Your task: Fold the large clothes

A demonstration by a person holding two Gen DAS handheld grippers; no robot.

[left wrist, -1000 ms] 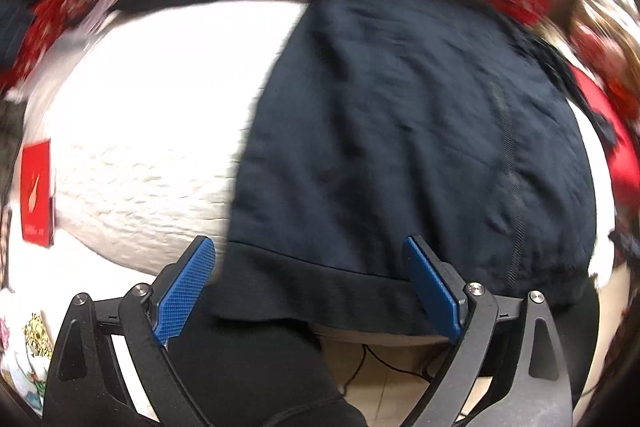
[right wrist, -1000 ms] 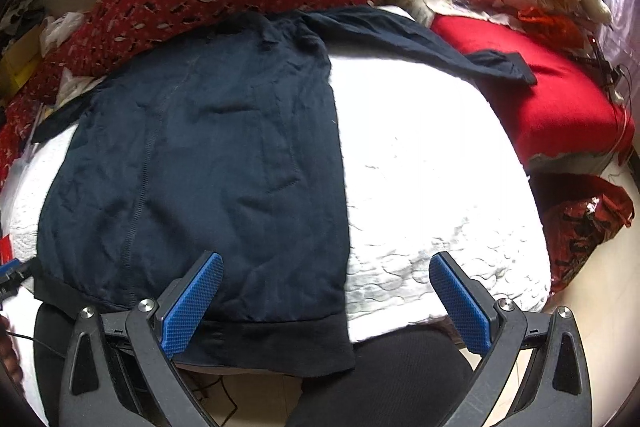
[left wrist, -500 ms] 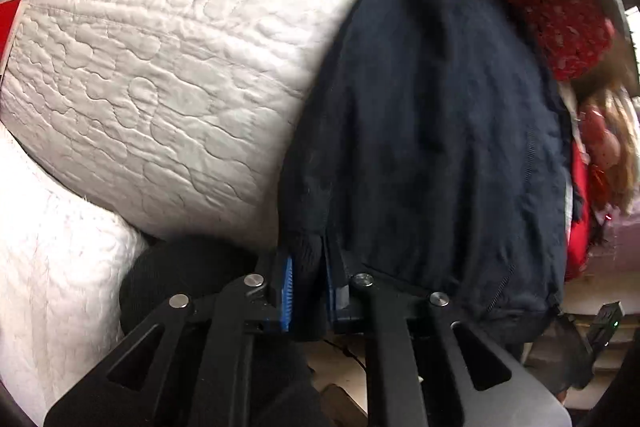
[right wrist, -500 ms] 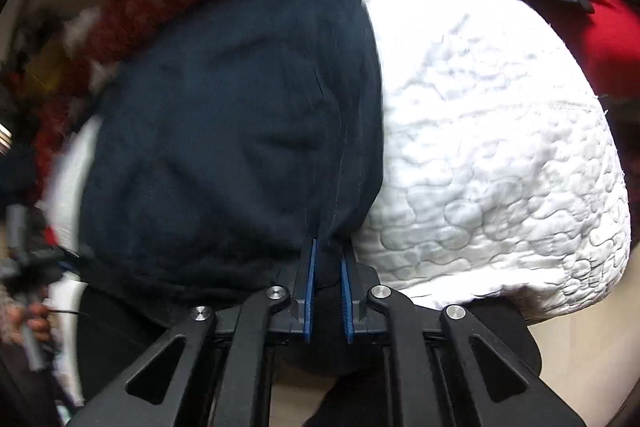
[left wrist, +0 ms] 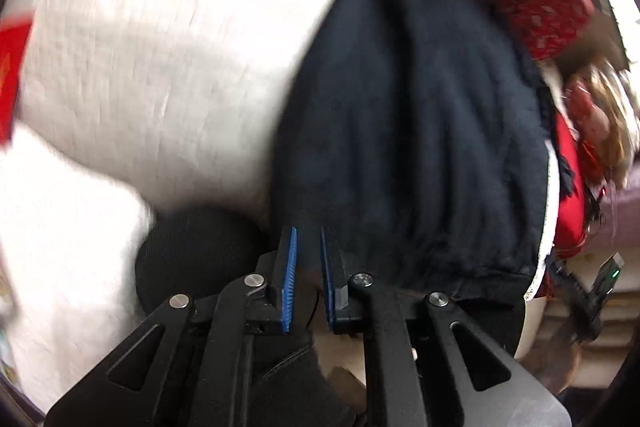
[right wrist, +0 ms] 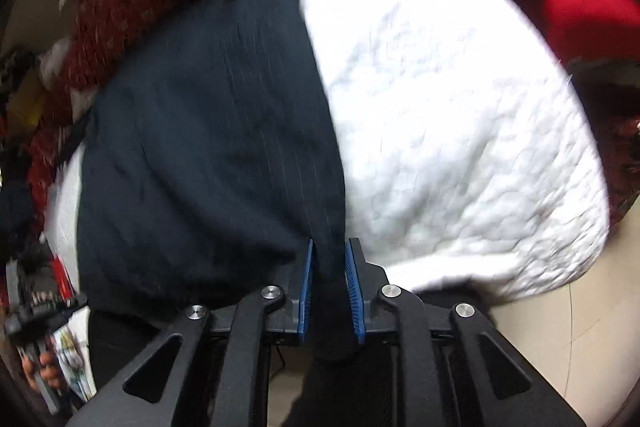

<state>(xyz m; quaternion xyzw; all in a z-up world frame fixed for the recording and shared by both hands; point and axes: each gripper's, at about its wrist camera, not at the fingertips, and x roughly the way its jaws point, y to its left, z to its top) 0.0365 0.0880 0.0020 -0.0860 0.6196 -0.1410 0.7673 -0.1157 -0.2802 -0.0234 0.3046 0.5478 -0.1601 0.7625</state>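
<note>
Navy fabric fills both views: the dark garment [left wrist: 408, 131] lies lengthwise on the white quilted cover [left wrist: 160, 59], its hem hanging over the near edge. The left gripper [left wrist: 306, 239] is clamped on the hem's left corner. The right gripper [right wrist: 328, 251] pinches the right corner beside bare quilt.
</note>
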